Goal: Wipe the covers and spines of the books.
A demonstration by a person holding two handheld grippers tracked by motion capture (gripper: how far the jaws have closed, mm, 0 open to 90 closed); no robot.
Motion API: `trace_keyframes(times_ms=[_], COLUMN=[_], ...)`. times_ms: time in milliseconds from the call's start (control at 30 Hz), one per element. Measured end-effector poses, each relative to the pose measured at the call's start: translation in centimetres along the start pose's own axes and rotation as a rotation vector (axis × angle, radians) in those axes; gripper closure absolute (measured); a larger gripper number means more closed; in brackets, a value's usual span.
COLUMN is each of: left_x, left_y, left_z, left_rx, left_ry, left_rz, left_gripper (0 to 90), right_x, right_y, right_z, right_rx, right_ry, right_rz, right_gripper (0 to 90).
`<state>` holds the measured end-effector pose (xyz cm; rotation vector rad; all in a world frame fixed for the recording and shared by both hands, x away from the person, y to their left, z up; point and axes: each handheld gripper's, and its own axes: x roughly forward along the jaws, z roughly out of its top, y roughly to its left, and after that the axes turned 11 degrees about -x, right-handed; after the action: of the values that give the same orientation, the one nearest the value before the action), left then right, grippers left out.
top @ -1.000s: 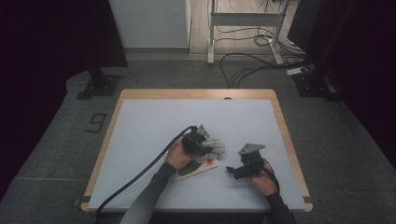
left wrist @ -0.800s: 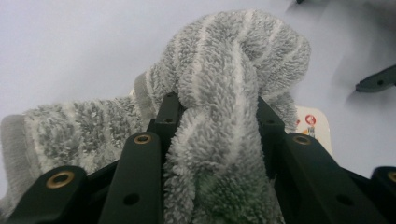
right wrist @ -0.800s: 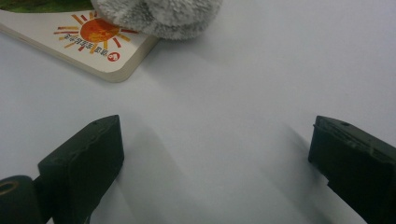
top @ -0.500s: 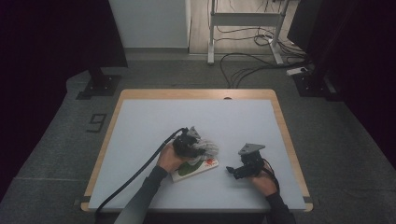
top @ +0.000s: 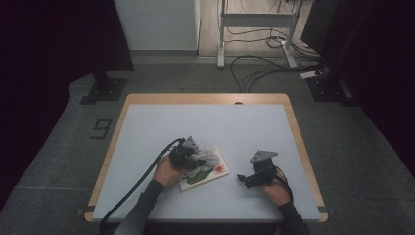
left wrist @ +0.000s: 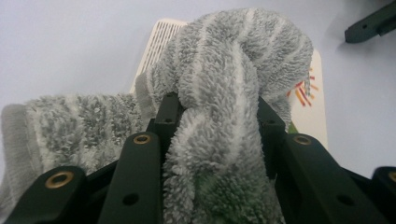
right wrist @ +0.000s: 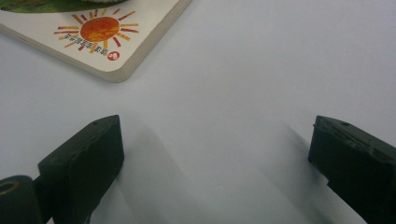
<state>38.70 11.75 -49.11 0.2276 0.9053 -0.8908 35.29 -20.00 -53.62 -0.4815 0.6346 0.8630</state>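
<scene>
Grey towel (left wrist: 233, 93) between left gripper (left wrist: 215, 116) jaws, close-up.

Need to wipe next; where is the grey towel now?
The grey towel is bunched between the left gripper jaws, over the picture book, left of table centre.

Showing a big "9" on the dark floor mat (top: 102, 128), left of the counter (top: 147, 122). Carrying tiny white marks inside a red dot on the book (right wrist: 100, 44), just under the painted sun, too small for reading. Showing no other words or numbers.
</scene>
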Motion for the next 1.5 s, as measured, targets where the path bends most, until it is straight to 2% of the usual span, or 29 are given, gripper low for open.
trace_keyframes(times_ms=[400,567,1033,1133,1267,1500], left_x=[-2.4,-3.2,-4.9,-5.1,-5.2,-4.6], left_y=[0.7,0.5,-0.2,-0.7,-1.3,-1.5], left_z=[-2.8,-3.9,-6.6,-6.9,-7.1,-6.7], left_rx=[-0.039,-0.044,-0.076,-0.071,-0.044,-0.058], left_ry=[-0.024,-0.034,-0.062,-0.062,-0.054,-0.071], left_rz=[0.002,0.006,-0.025,-0.027,-0.018,-0.036], left_gripper=[62.7,62.6,62.4,62.4,62.4,62.6], right_x=[0.0,0.0,0.0,0.0,0.0,0.0], right_y=[0.0,0.0,0.0,0.0,0.0,0.0], right_z=[0.0,0.0,0.0,0.0,0.0,0.0], right_rx=[0.0,0.0,0.001,0.0,0.001,0.001], right_ry=[0.0,0.0,0.0,0.0,0.001,0.002], right_rz=[0.0,0.0,0.0,0.0,0.0,-0.002], right_gripper=[2.9,2.9,2.9,2.9,2.9,2.9])
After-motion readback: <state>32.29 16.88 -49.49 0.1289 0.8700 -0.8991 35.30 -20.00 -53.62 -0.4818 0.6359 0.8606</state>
